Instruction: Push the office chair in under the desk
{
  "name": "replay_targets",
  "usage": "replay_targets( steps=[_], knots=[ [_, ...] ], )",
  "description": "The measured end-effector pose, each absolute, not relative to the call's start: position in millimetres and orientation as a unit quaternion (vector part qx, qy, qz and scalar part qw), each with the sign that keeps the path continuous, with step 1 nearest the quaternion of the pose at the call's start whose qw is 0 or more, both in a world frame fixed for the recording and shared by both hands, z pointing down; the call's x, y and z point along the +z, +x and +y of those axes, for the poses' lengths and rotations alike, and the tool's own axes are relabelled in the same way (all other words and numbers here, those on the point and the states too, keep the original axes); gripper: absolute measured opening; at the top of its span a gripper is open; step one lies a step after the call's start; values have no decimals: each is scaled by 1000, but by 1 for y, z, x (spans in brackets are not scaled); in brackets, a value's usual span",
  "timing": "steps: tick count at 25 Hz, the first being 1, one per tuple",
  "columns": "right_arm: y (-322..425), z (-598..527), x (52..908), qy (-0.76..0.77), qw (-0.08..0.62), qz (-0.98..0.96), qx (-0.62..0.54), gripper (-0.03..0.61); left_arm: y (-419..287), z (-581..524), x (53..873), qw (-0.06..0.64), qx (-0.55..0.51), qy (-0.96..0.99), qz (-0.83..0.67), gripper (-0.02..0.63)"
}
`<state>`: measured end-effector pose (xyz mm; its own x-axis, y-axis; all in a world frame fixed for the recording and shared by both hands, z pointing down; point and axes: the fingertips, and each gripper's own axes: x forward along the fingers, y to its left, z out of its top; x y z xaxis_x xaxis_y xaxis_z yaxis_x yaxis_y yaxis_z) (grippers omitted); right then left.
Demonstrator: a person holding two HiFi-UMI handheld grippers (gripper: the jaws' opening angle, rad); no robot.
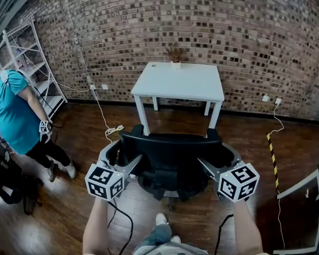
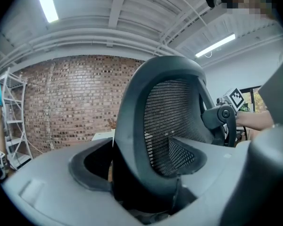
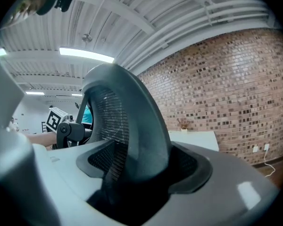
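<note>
A black mesh office chair [image 1: 170, 155] stands on the wood floor just in front of a white desk [image 1: 178, 81] that sits against the brick wall. My left gripper [image 1: 125, 152] is shut on the left edge of the backrest [image 2: 174, 121], whose frame fills the space between the jaws. At the backrest's right edge, my right gripper [image 1: 219, 155] holds the frame [image 3: 127, 126] the same way. Both grippers point roughly level toward the desk. The chair's seat and base are mostly hidden behind the backrest.
A person in a teal shirt [image 1: 13, 116] stands at the left, near a white shelf [image 1: 32, 57] and a black bag [image 1: 5, 182]. Cables and a power strip [image 1: 114, 129] lie left of the desk. Yellow-black tape [image 1: 273, 158] runs along the floor at the right. A small plant [image 1: 175, 54] stands on the desk.
</note>
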<state>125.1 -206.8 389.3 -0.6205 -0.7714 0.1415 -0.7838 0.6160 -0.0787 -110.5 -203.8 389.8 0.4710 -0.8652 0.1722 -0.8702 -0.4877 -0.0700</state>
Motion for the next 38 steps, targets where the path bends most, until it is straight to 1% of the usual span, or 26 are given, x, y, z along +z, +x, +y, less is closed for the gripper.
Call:
replay_targets(
  steps=[18, 38],
  knots=[
    [111, -316, 387, 441, 46, -894, 56, 357, -127, -313, 388, 8, 71, 859, -506, 383],
    [116, -439, 388, 458, 38, -887, 42, 359, -125, -442, 389, 9, 59, 869, -492, 368]
  ],
)
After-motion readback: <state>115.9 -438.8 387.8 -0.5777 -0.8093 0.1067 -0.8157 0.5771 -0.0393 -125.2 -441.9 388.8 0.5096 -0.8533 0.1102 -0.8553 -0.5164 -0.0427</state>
